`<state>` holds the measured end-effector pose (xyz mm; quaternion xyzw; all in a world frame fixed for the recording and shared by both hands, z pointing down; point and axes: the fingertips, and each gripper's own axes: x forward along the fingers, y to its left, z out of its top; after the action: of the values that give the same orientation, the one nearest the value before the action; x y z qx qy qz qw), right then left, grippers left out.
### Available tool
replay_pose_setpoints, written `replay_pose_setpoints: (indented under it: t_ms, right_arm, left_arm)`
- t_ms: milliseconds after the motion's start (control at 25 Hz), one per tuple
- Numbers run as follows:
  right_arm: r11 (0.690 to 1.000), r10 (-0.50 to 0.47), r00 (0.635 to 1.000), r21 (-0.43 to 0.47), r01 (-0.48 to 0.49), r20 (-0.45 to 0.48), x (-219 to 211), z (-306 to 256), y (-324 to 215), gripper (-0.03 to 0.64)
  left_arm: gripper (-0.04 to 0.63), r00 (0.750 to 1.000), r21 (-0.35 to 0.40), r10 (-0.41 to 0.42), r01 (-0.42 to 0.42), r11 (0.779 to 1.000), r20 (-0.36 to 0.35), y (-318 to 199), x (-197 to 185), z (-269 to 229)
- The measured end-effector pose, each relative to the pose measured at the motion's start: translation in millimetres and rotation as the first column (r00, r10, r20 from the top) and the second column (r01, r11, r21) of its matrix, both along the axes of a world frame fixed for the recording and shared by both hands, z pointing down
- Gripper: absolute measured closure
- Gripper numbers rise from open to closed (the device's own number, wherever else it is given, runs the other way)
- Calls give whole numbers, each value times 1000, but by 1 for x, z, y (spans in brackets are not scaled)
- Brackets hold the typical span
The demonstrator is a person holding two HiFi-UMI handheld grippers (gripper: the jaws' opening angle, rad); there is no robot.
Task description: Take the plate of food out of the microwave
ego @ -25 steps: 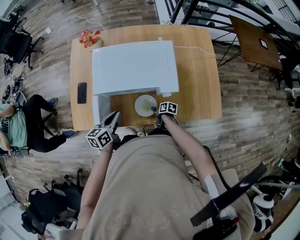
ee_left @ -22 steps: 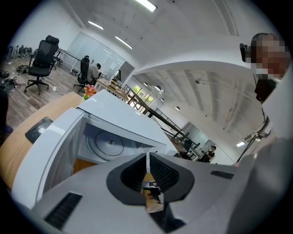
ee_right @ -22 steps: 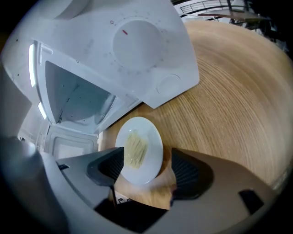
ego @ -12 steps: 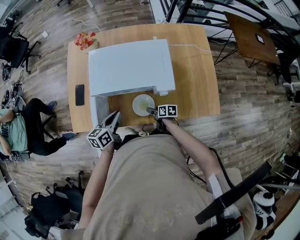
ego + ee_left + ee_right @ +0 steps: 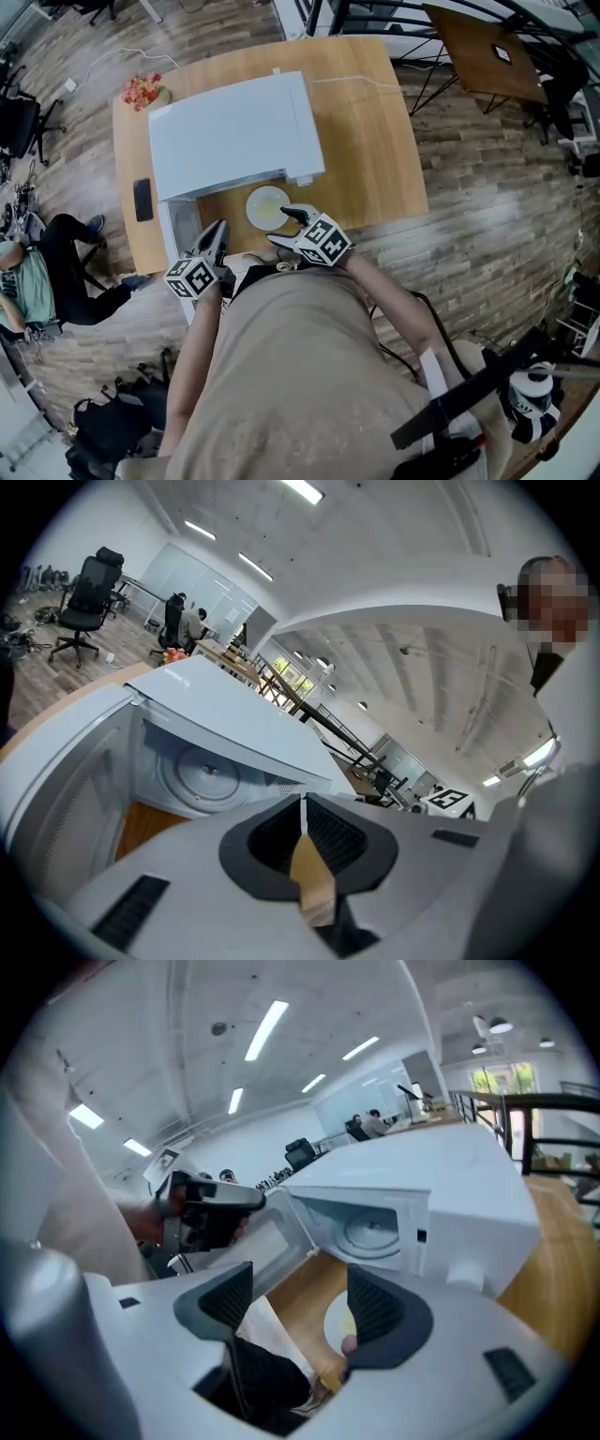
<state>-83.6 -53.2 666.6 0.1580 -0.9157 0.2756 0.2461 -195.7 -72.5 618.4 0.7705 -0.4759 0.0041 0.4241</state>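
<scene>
On the table (image 5: 375, 141), just outside the open microwave (image 5: 230, 131), sits the plate (image 5: 265, 204). My right gripper (image 5: 284, 227) is over its near edge, jaws just opened wide, nothing between. My left gripper (image 5: 217, 236) is by the door (image 5: 180, 225), jaws together, empty.

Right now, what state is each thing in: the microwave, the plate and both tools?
microwave: door open, cavity empty.
plate: out, flat on the table in front of the microwave.
left tool: shut, holding nothing.
right tool: open, jaws have just been opening, nothing between them, off the plate.
</scene>
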Motion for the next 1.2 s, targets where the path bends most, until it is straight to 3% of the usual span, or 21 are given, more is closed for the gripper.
replay_pose_setpoints:
  t_ms: [120, 280, 400, 600, 880, 1200]
  right_arm:
    - [982, -50, 998, 182, 43, 37, 1, -47, -5, 293]
    - [916, -32, 999, 401, 13, 42, 23, -102, -19, 293]
    - [877, 37, 996, 474, -71, 82, 49, -124, -32, 293]
    - [780, 115, 980, 595, -191, 165, 86, -176, -57, 293]
    - [705, 274, 933, 611, -359, 231, 160, -190, -78, 319]
    - [711, 415, 871, 505, -490, 261, 222, -165, -90, 321]
  left_arm:
    - [588, 1000, 27, -22, 21, 999, 2, -11, 9, -11]
    - [588, 999, 85, -51, 51, 995, 1, -27, 22, -33]
    - [588, 998, 133, -68, 67, 989, 2, -38, 32, -49]
    - [588, 994, 190, -109, 108, 976, -4, -51, 45, -65]
    - [588, 991, 222, -132, 130, 966, -8, -57, 69, -68]
    - [588, 986, 208, -164, 162, 965, -7, -43, 84, -57]
